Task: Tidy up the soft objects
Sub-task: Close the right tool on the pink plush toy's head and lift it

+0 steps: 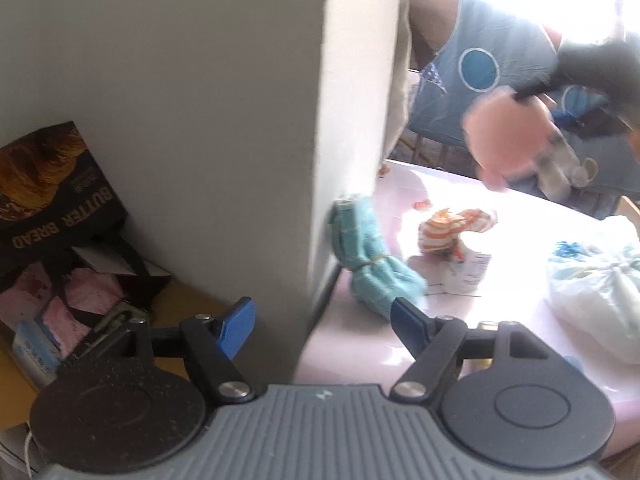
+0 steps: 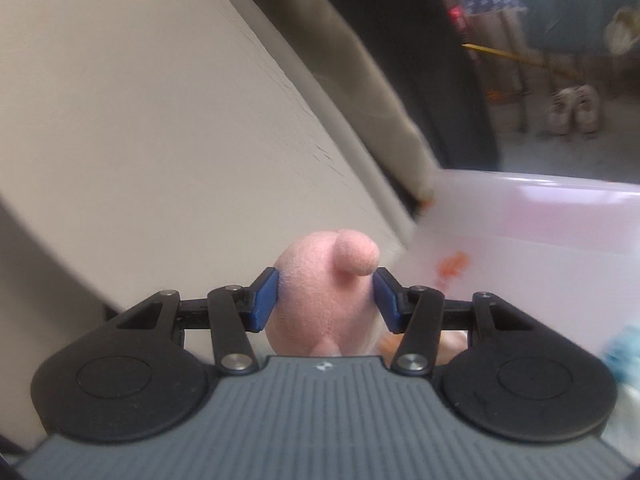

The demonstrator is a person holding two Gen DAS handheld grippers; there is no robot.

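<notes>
A: What does the left wrist view show?

B: The left gripper hangs with its blue-padded fingers spread wide and holding nothing, astride the corner of a pale grey wall. Just beyond its right finger a rolled teal towel bundle tied with a band lies on the pale pink surface, against the wall's edge. Near it sits a crumpled orange-and-white striped cloth, and farther right a white knotted plastic bag. Above the surface, blurred, the right gripper carries a round pink plush toy. Left of the wall stands a dark bag printed BUTTER BREAD.

A: And the right wrist view?

B: The right gripper's fingers press the pink plush toy's sides, holding it in the air beside the wall, with the pink surface to the right.
</notes>
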